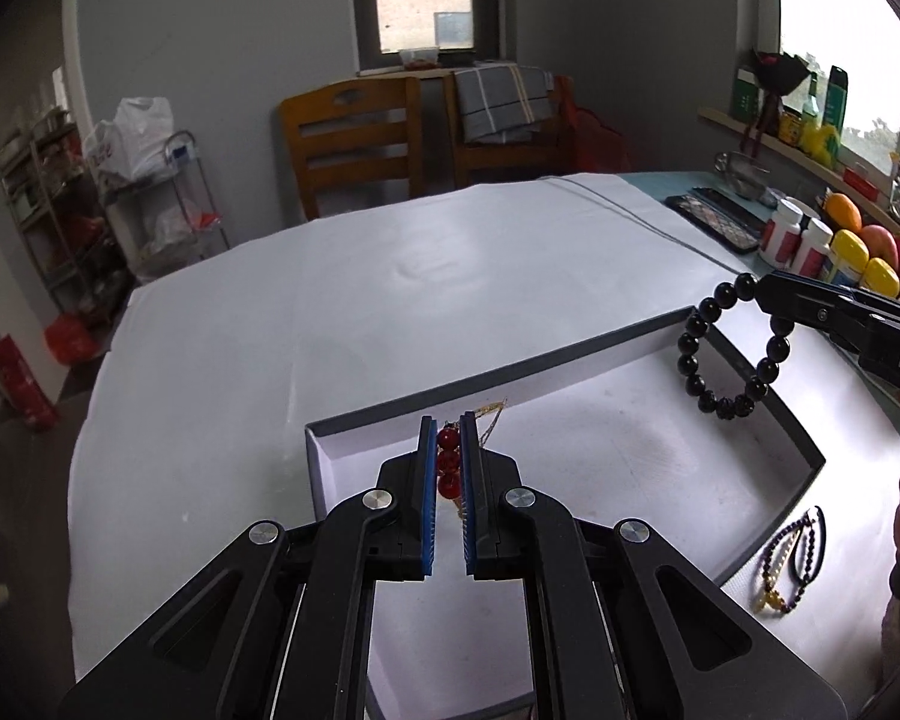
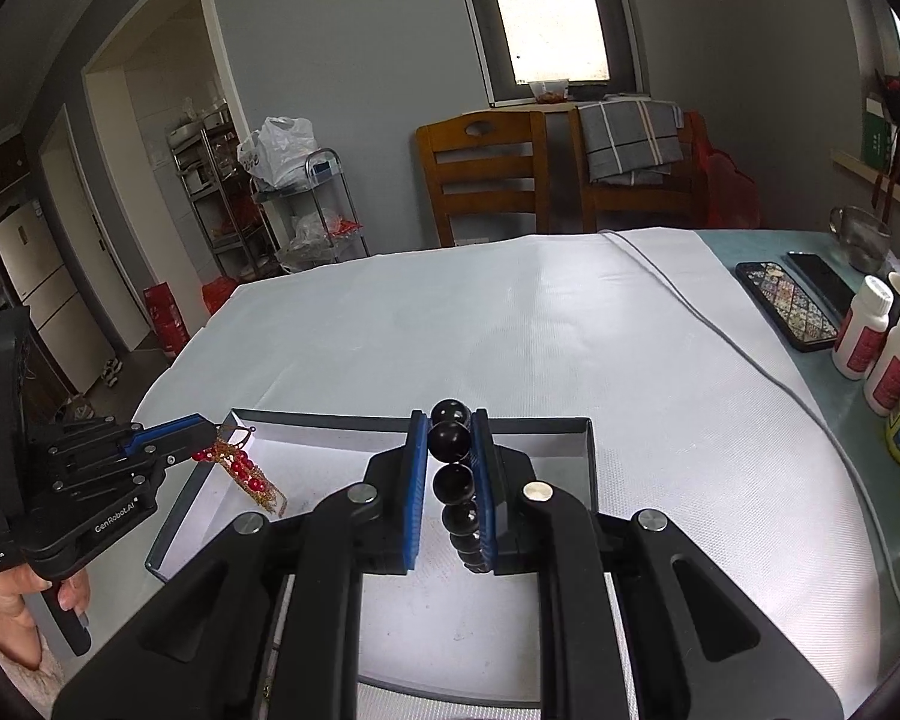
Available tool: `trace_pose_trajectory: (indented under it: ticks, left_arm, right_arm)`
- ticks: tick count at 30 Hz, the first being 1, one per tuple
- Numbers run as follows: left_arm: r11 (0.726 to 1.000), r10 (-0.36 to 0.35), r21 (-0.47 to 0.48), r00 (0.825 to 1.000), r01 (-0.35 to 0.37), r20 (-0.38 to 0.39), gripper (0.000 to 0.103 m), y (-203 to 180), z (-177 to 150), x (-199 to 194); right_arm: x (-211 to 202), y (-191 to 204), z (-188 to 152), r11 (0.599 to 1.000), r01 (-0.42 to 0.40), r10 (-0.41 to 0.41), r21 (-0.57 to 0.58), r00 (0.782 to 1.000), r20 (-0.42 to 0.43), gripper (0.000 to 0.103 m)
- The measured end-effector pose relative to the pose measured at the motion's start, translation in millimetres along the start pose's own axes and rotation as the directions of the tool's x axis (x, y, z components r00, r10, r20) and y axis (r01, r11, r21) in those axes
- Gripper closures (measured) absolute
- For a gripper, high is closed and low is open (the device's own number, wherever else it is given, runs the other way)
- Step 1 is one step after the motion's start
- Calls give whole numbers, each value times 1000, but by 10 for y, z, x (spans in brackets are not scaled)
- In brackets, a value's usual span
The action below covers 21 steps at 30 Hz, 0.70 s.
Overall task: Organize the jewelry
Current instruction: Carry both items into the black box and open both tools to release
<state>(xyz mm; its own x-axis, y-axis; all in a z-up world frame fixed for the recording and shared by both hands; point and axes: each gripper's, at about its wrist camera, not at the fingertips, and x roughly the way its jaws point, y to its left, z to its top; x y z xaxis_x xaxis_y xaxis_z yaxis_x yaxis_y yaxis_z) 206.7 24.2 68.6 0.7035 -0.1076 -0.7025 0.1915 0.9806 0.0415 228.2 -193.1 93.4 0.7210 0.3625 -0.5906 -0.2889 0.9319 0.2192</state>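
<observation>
A shallow grey box with a white inside (image 1: 528, 381) (image 2: 579, 450) lies on the white table cover. My left gripper (image 1: 448, 429) (image 2: 213, 429) is shut on a red-bead and gold-chain ornament (image 1: 448, 459) (image 2: 243, 468), which hangs over the box's left part. My right gripper (image 2: 450, 420) (image 1: 765, 297) is shut on a black bead bracelet (image 2: 453, 480) (image 1: 726, 348), dangling above the box's right part. A dark bead necklace with a yellow pendant (image 1: 795, 564) lies on the table outside the box's right edge.
White pill bottles (image 2: 885, 348) (image 1: 798, 240), yellow containers (image 1: 864, 264), fruit and two phones (image 2: 795, 300) crowd the table's right side. A grey cable (image 2: 720, 336) runs across the cover. Wooden chairs (image 2: 486, 174) stand behind the table. A person's hand (image 2: 6, 606) holds the left gripper.
</observation>
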Motion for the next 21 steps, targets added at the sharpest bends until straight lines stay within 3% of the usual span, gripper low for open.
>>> trace_pose_trajectory:
  ticks: [5,10,21]
  left_arm:
    - [997,-23,-78,998,17,-67,96,217,-124,251]
    - [993,-33,-120,994,19,-108,96,334,-247,401]
    - [994,-24,-110,992,10,-126,96,301,-320,492]
  right_arm:
    - [257,-132,-152,998,-29,31,53,999,-39,89]
    - [410,-108,-257,999,-4,6,32,997,-80,89]
    - [511,-187,-339,997,77,-75,19,991,-111,89]
